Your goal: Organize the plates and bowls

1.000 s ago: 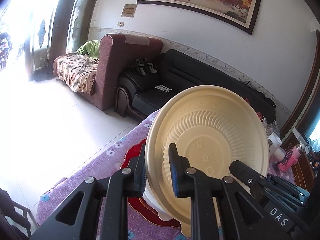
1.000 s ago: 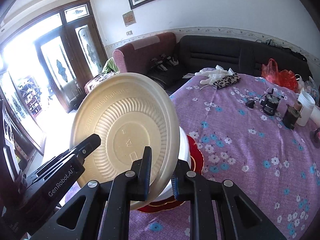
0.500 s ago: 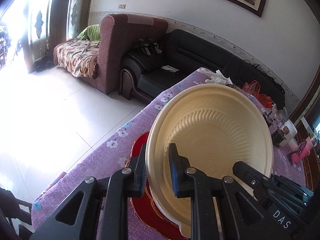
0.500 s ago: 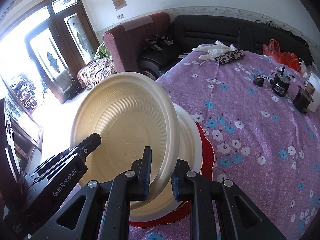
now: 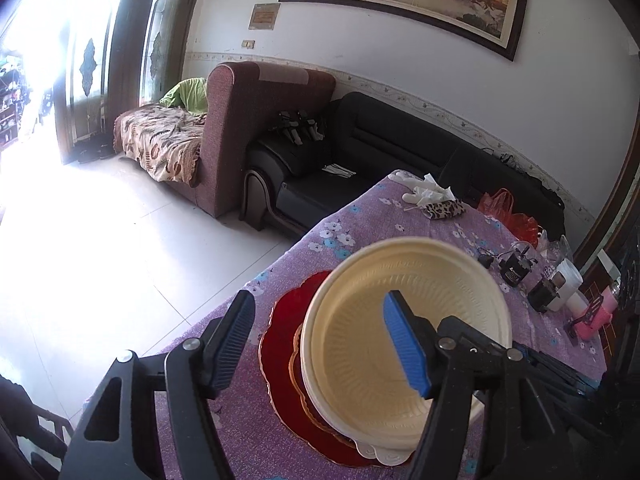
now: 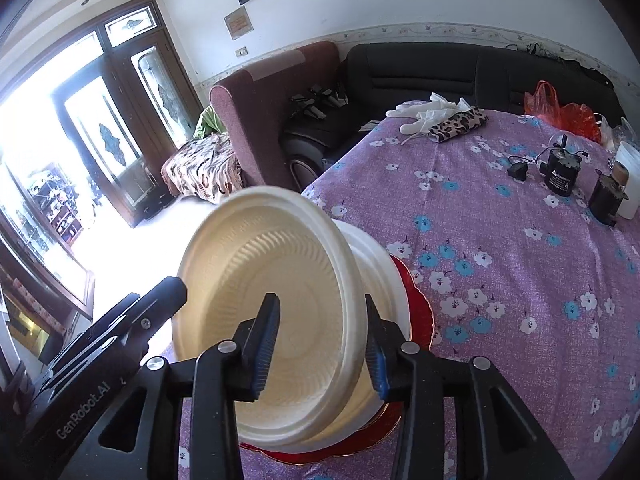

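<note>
A cream disposable bowl (image 5: 400, 336) rests on a stack of white dishes (image 5: 390, 456) on a red scalloped plate (image 5: 284, 340), near the table's near-left corner. My left gripper (image 5: 320, 344) is open, its jaws on either side of the bowl's left rim without pressing it. In the right wrist view the same bowl (image 6: 264, 300) sits on the white stack (image 6: 380, 264) and red plate (image 6: 420, 312). My right gripper (image 6: 320, 344) is open, its jaws straddling the bowl's right rim.
The table has a purple flowered cloth (image 6: 500, 240). On its far side lie white gloves (image 6: 424, 114), a leopard pouch (image 6: 460, 124), small black motors (image 6: 560, 172), a white cup (image 6: 628, 184) and a red bag (image 6: 560, 110). Sofas (image 5: 360, 160) stand beyond the table.
Both grippers lowered the bowl from tilted in the air onto the stack, then both opened and let go of its rim.
</note>
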Demonstrator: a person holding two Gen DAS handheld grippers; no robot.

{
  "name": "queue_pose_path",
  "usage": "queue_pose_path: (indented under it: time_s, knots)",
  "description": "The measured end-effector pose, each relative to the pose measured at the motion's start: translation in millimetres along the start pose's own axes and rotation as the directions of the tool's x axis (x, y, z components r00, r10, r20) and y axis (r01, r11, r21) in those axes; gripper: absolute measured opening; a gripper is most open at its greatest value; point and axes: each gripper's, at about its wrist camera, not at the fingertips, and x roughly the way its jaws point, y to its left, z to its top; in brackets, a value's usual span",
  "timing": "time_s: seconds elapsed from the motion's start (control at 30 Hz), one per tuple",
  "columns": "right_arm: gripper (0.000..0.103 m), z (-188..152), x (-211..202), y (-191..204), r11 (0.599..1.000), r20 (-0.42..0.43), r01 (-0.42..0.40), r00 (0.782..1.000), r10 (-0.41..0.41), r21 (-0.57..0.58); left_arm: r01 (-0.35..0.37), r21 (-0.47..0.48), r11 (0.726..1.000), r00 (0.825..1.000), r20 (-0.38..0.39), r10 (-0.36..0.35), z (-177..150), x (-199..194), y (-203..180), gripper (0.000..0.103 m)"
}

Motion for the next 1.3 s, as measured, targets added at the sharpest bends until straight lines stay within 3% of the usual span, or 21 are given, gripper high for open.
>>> queue_pose_path:
  time_s: [0.1,0.37,0.5,0.67,0.77,1.03,1.3]
  knots:
    - [0.057,1.2,-8.3,-3.0,1.0,0.021,-0.016,1.0,0.016,0.019,-0.009,0.011,1.0,1.0,0.03,0.009,2.0,-11.6,-2.0,0.072]
    - [0.058,-2.6,-31.8,-8.3,0.998,0.059,-0.044,0.997,0.041,0.047,-0.02,0.058,0.998,0.997,0.071,0.016,-3.4,-34.5,-14.1,0.074]
    - [0.059,-7.6,-49.2,-13.1,0.997,0.089,-0.053,0.995,0.048,0.055,-0.031,0.072,0.997,0.995,0.096,0.024,-6.6,-44.8,-20.2,0.081]
    - [0.065,-21.4,-72.3,-21.7,0.998,0.134,-0.04,0.99,0.032,0.058,-0.065,0.111,0.992,0.99,0.131,0.05,-13.4,-58.5,-31.6,0.082]
    - [0.068,-34.4,-85.6,-30.5,0.997,0.168,-0.022,0.986,0.01,0.074,-0.087,0.119,0.989,0.985,0.161,0.067,-18.8,-67.8,-38.8,0.09]
    - [0.07,-79.8,-106.2,-49.8,0.991,0.228,0.08,0.968,-0.104,0.111,-0.137,0.153,0.979,0.959,0.27,0.092,-29.7,-99.6,-62.8,0.097]
    - [0.075,-108.2,-127.5,-47.5,0.988,0.275,0.126,0.95,-0.148,0.094,-0.165,0.141,0.976,0.912,0.398,0.097,-46.7,-128.8,-80.5,0.103]
